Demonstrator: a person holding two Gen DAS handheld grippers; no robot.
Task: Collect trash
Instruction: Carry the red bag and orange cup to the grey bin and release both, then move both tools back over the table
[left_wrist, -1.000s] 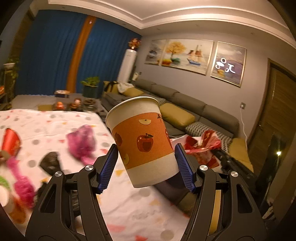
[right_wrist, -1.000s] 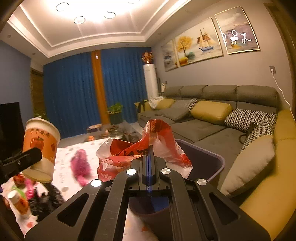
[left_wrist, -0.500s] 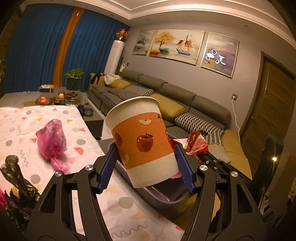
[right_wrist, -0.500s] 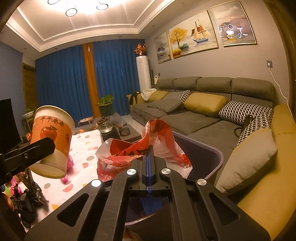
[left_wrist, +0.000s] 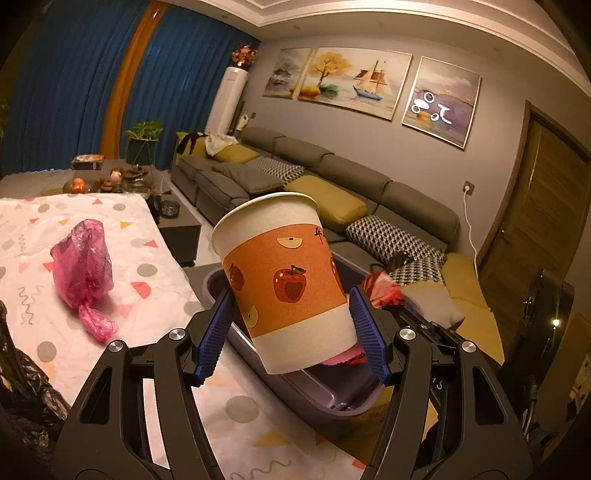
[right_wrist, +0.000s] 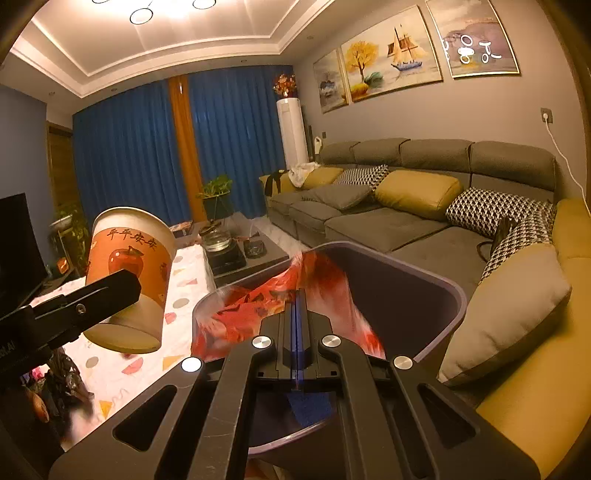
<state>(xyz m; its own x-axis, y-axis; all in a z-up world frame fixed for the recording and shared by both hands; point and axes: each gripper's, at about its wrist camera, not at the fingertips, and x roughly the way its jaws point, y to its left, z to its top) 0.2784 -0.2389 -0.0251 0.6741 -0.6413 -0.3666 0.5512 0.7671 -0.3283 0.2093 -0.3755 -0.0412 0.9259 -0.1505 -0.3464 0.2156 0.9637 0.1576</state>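
Note:
My left gripper (left_wrist: 291, 332) is shut on a paper cup (left_wrist: 282, 280) with an orange apple-print band, held tilted above the near edge of a purple trash bin (left_wrist: 332, 397). The cup also shows in the right wrist view (right_wrist: 129, 273), left of the bin (right_wrist: 436, 295). My right gripper (right_wrist: 297, 325) is shut on a red and white plastic bag (right_wrist: 255, 314), which hangs over the bin's mouth. The bag shows in the left wrist view (left_wrist: 382, 291) past the cup.
A table with a dotted white cloth (left_wrist: 147, 273) holds a pink plastic bag (left_wrist: 83, 269) and a black bag (left_wrist: 22, 387) at the left edge. A grey sofa with yellow cushions (right_wrist: 413, 192) runs behind the bin. A dark low table (right_wrist: 236, 254) stands beyond.
My left gripper has carried the cup rightwards from over the table to the bin's edge. My right gripper has lowered the red bag into the bin's mouth.

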